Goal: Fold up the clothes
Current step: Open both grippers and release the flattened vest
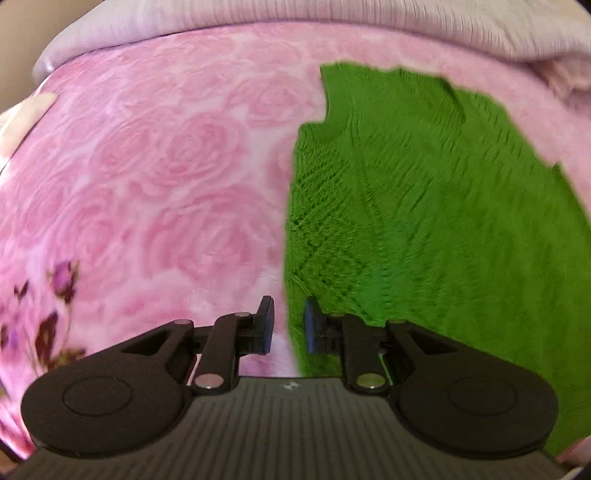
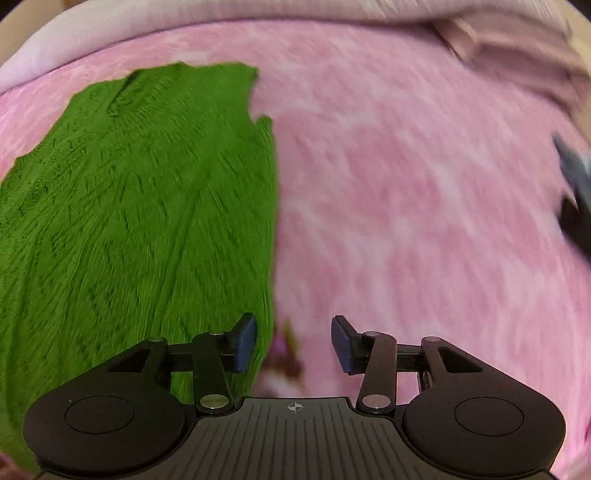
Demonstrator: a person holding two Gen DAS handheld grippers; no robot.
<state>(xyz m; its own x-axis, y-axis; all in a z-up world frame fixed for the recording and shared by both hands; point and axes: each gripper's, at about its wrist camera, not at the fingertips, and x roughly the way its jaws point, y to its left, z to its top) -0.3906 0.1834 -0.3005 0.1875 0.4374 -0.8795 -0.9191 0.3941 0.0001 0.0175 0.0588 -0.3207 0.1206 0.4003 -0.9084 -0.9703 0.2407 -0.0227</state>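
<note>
Left wrist view: the left gripper (image 1: 289,325) points steeply down over a pink rose-patterned blanket (image 1: 155,177). Its jaws stand a narrow gap apart with nothing between them; released, gripping nothing. The green knitted garment (image 1: 424,221) lies flat on the blanket ahead and to the right of this gripper, its straight left edge running away from just in front of the right fingertip. A pale ribbed cover (image 1: 332,14) lies bunched beyond the garment, at the far edge of the blanket.

Right wrist view: the right gripper (image 2: 293,343) also points steeply down, jaws wide apart and empty; released. The garment lies ahead and to the left of it, its right edge passing just beneath the left fingertip; whether they touch cannot be told. Bare blanket lies ahead and to the right. A dark blurred object (image 2: 576,192) sits at the far right edge, unidentifiable.
</note>
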